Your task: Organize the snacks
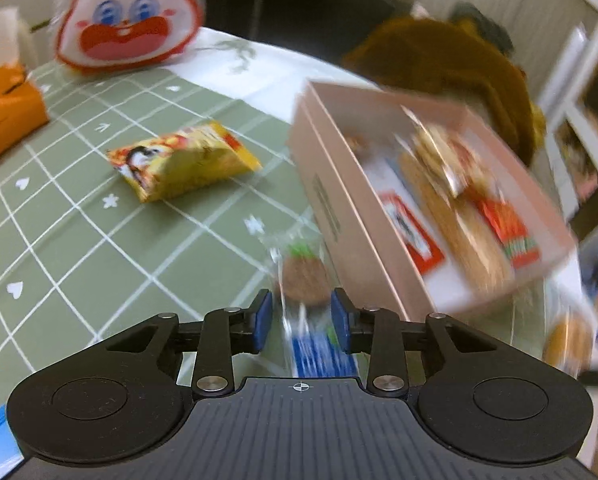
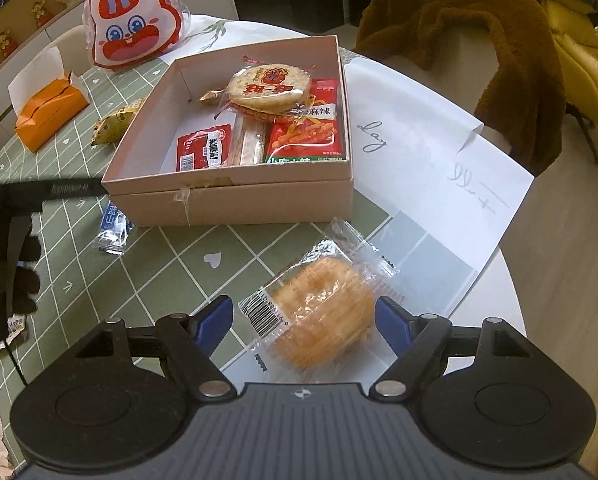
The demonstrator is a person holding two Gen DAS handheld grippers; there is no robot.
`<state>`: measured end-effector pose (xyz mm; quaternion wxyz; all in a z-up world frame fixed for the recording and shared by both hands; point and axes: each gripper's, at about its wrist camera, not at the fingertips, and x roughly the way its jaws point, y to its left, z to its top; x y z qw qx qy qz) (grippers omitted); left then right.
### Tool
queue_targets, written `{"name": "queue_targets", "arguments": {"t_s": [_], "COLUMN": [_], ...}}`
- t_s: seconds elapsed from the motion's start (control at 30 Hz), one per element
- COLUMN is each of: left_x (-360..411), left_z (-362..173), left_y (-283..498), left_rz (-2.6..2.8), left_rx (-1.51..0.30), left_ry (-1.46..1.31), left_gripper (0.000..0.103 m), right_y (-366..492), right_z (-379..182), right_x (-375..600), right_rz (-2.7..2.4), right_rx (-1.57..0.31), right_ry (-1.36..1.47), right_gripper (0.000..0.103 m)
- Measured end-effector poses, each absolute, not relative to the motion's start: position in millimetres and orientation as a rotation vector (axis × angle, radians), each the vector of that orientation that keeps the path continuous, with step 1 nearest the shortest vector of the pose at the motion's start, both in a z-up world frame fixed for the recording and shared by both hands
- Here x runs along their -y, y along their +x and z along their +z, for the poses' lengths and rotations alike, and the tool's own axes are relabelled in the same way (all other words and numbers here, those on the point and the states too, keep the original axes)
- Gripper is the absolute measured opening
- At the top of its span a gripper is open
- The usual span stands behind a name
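Leftmost, the left gripper (image 1: 302,322) stands narrow around a blue-and-clear snack packet (image 1: 305,280), pads not clearly touching, beside the pink box (image 2: 235,200); rightward, the right gripper (image 2: 304,326) gapes wide around a wrapped cake (image 2: 323,312) nearby.

Open pale pink cardboard box (image 2: 235,200) upright on green grid-patterned tablecloth, holding round rice cracker in clear wrapper (image 2: 270,87), red sausage packet (image 2: 203,148) and red spicy-strip packet (image 2: 308,131). Clear-wrapped golden pastry (image 2: 323,312) flat on cloth just in front of box; blue-and-clear wrapped biscuit (image 1: 305,288) beside box's left wall. Yellow crinkled snack packet (image 1: 185,160) lying apart, further left.
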<state>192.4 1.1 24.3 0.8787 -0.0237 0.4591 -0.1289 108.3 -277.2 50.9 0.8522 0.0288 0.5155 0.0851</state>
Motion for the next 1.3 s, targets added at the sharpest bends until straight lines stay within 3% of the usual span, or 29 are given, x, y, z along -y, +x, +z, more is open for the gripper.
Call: {"name": "queue_targets", "arguments": {"t_s": [0.13,0.33,0.83,1.03,1.3], "left_x": [17,3,4,10,21], "left_z": [24,27,35,36,29], "left_y": [175,159,93,112,125], "left_rz": [-0.264,-0.245,-0.178,-0.087,-0.077], "left_rx": [-0.935,-0.975,-1.008,-0.963,-0.964], "left_ry": [0.095,-0.044,-0.121,-0.157,-0.020], "left_gripper": [0.036,0.023,0.022,0.026,0.044], "right_y": [107,103,118,103,80], "right_z": [47,48,34,29,28], "right_x": [276,273,254,236,211], "right_rz": [0.178,0.187,0.083,0.150,0.267], "right_rx": [-1.096,-1.089,-1.035,-1.076,-1.079], "right_ry": [0.066,0.062,-0.001,-0.062,-0.122], "right_gripper": [0.079,0.079,0.080,0.072,0.073]}}
